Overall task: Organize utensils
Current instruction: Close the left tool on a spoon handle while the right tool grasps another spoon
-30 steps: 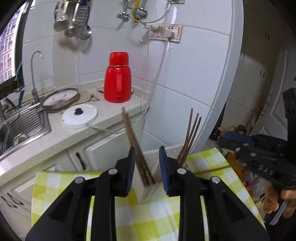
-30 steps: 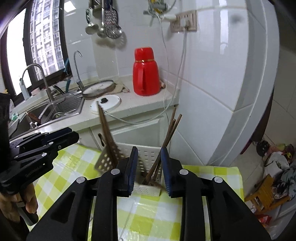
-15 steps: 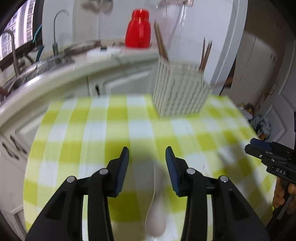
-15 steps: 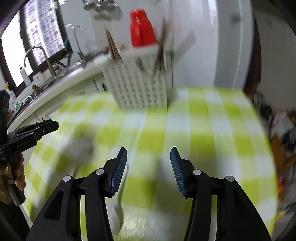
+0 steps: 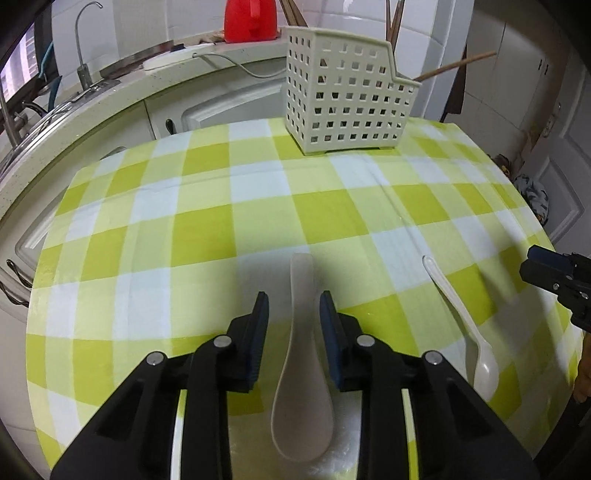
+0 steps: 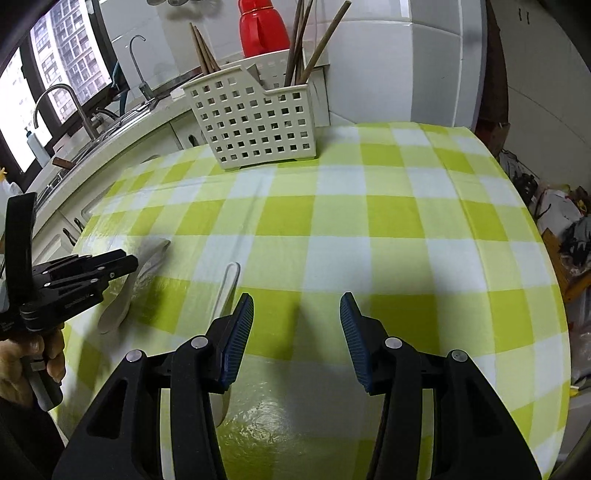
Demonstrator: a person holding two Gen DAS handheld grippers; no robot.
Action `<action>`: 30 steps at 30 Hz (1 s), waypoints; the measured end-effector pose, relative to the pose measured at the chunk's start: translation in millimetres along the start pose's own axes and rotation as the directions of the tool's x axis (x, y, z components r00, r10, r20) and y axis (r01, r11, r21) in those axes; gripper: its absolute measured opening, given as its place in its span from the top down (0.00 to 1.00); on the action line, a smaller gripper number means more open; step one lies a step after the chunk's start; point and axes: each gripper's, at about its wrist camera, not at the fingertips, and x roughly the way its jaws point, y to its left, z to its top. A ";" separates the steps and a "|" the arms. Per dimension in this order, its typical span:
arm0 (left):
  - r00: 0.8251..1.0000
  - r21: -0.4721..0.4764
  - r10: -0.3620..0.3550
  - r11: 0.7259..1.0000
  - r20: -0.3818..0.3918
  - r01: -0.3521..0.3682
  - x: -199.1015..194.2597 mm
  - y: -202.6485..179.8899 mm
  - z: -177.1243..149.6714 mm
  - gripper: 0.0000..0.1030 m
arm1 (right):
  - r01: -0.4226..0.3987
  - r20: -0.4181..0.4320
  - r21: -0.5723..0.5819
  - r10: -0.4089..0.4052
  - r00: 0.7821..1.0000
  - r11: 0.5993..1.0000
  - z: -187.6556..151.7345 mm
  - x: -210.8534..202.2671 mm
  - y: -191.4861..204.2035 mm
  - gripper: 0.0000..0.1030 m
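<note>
A wide cream spoon (image 5: 301, 273) lies on the checked tablecloth (image 5: 207, 229), handle pointing at the basket. My left gripper (image 5: 293, 299) straddles that handle, its jaws closing, with a thin gap still showing on each side. A slim white spoon (image 5: 454, 306) lies to its right. In the right wrist view my right gripper (image 6: 295, 301) hovers open over bare cloth, and the slim spoon (image 6: 227, 284) runs under its left finger. The left gripper (image 6: 127, 264) sits over the wide spoon (image 6: 118, 314) there. The cream perforated basket (image 6: 258, 122) at the far edge holds several wooden chopsticks (image 6: 299, 51).
Behind the table runs a kitchen counter with a red thermos (image 6: 262, 29), a faucet (image 6: 55, 96) and a sink. The cloth's right edge (image 6: 546, 236) drops off to floor clutter. A hand (image 6: 33, 354) holds the left gripper's handle.
Both grippers came down from above the basket to low over the table's near side. The left now straddles the wide spoon. The right jaws stand wider than a second ago.
</note>
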 end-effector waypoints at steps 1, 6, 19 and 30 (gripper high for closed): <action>1.000 0.003 -0.001 1.000 -0.008 0.001 3.6 -0.5 1.0 0.76 | 0.000 -0.002 0.000 0.000 1.000 1.000 0.4 0.9 0.4 0.55; 1.000 0.012 -0.001 1.000 -0.030 0.002 12.8 -3.7 2.7 0.83 | -0.012 -0.019 -0.014 0.012 1.000 1.000 0.6 3.1 7.1 0.55; 1.000 0.007 -0.017 1.000 -0.003 0.017 6.0 -6.5 1.7 0.86 | -0.067 -0.110 -0.091 0.057 0.992 0.994 -9.7 25.3 52.2 0.71; 0.999 -0.001 -0.037 0.999 0.017 0.037 -0.6 -6.0 -0.8 0.86 | -0.061 -0.154 -0.102 0.045 0.987 0.993 -9.9 41.3 65.1 0.80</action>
